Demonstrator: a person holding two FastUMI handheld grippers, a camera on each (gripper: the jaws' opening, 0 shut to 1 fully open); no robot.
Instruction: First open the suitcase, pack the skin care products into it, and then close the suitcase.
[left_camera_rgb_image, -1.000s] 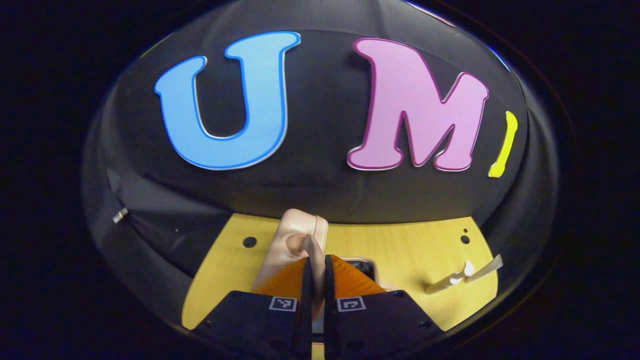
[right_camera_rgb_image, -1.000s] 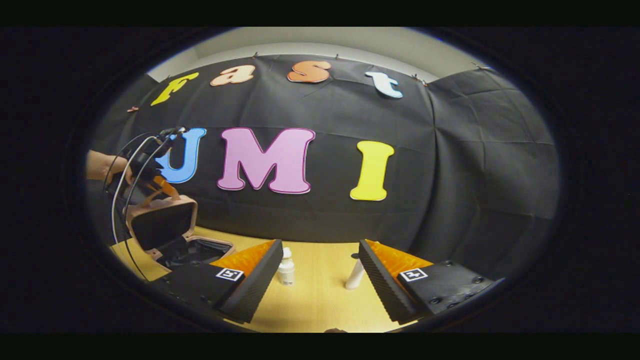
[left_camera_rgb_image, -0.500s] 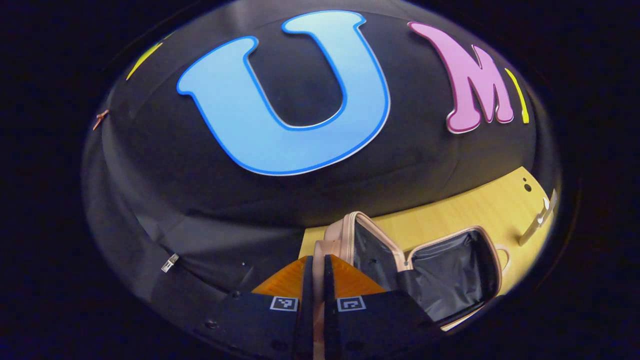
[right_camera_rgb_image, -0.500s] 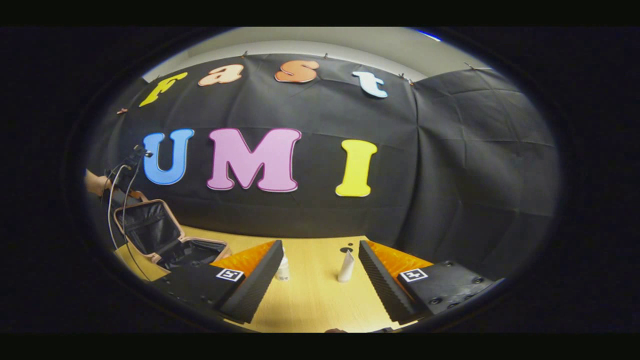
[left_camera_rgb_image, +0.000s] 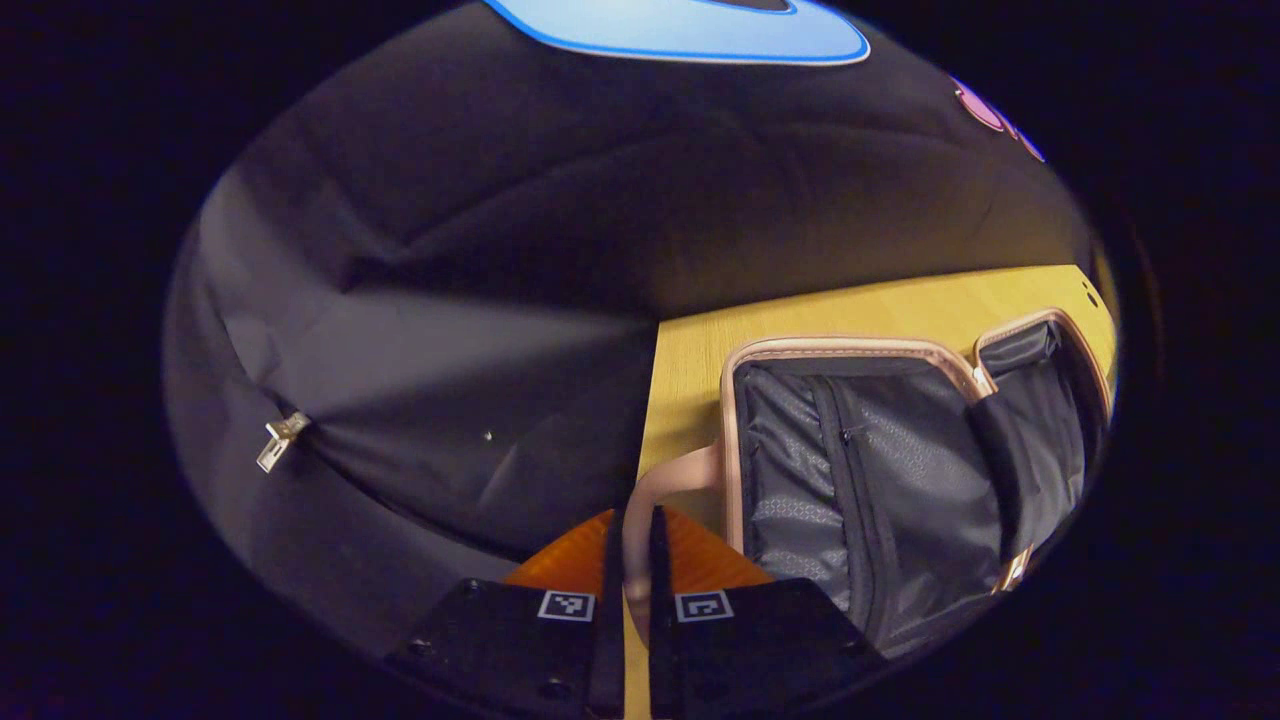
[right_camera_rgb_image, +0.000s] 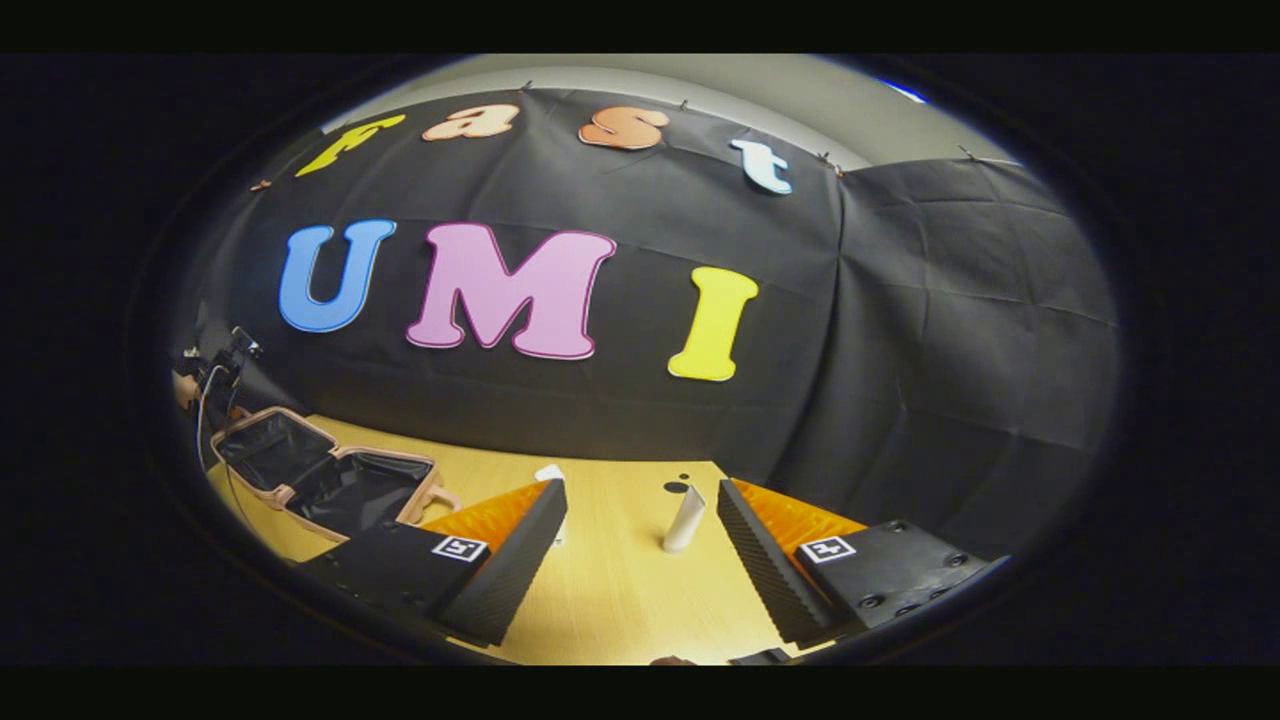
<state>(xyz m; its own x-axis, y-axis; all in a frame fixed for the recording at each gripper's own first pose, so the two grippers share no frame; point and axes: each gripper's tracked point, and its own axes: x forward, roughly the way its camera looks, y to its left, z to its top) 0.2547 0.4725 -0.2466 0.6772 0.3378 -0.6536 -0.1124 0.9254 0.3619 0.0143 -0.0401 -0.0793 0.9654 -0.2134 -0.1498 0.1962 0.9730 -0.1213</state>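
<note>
Swung further down since half a second ago — suitcase (left_camera_rgb_image: 880, 470) lid now laid flat open on the wooden table (left_camera_rgb_image: 690, 350), dark lining up. Left gripper view: left gripper (left_camera_rgb_image: 632, 545) clenched on the pink handle (left_camera_rgb_image: 665, 490); metal clip (left_camera_rgb_image: 280, 440) on the cloth wall. No legible writing on the case. Right gripper view: right gripper (right_camera_rgb_image: 640, 520) spread wide, holding nothing — white tube (right_camera_rgb_image: 685, 520) standing between its fingers, farther off; white bottle (right_camera_rgb_image: 550, 475) partly hidden behind one finger; open suitcase far left
</note>
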